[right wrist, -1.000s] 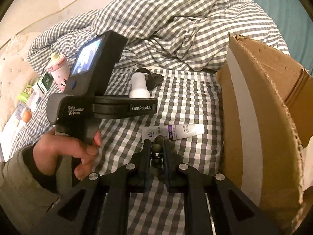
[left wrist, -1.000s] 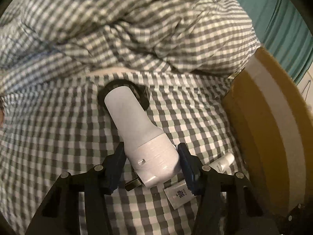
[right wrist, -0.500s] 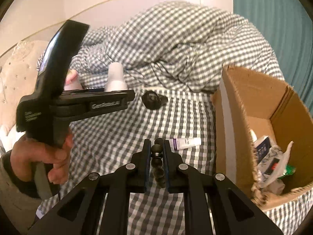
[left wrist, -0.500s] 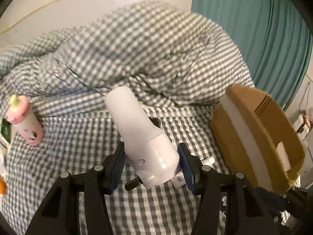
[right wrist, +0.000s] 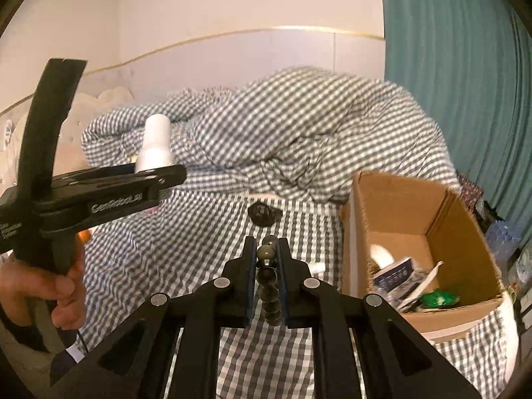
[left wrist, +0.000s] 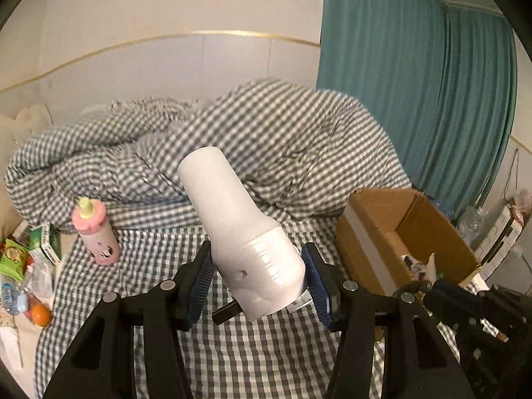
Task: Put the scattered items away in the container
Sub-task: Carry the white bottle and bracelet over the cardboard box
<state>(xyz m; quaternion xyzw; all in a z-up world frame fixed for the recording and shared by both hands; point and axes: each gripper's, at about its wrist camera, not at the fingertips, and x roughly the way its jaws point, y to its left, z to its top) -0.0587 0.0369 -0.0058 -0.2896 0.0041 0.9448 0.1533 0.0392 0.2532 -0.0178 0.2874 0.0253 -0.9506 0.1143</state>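
Note:
My left gripper (left wrist: 257, 266) is shut on a white bottle-shaped device (left wrist: 239, 229) and holds it up above the bed, tilted up and left; it also shows in the right wrist view (right wrist: 154, 148). My right gripper (right wrist: 266, 252) is shut on a dark bead bracelet (right wrist: 267, 276) that hangs between the jaws. The open cardboard box (right wrist: 432, 206) stands on the bed at the right, with several items inside; it shows in the left wrist view (left wrist: 375, 232) too. A white tube (right wrist: 317, 267) lies beside the box.
A pink bottle (left wrist: 96, 236) stands at the left, with snack packets (left wrist: 13, 256) and an orange (left wrist: 40, 314) beyond it. A dark round object (right wrist: 264, 214) lies mid-bed. A bunched checked duvet (left wrist: 266, 139) fills the back. Teal curtains (left wrist: 415, 83) hang at the right.
Both grippers have risen well above the bed with their loads. The white device has left the sheet; the dark round object stays behind. The inside of the box has come into view.

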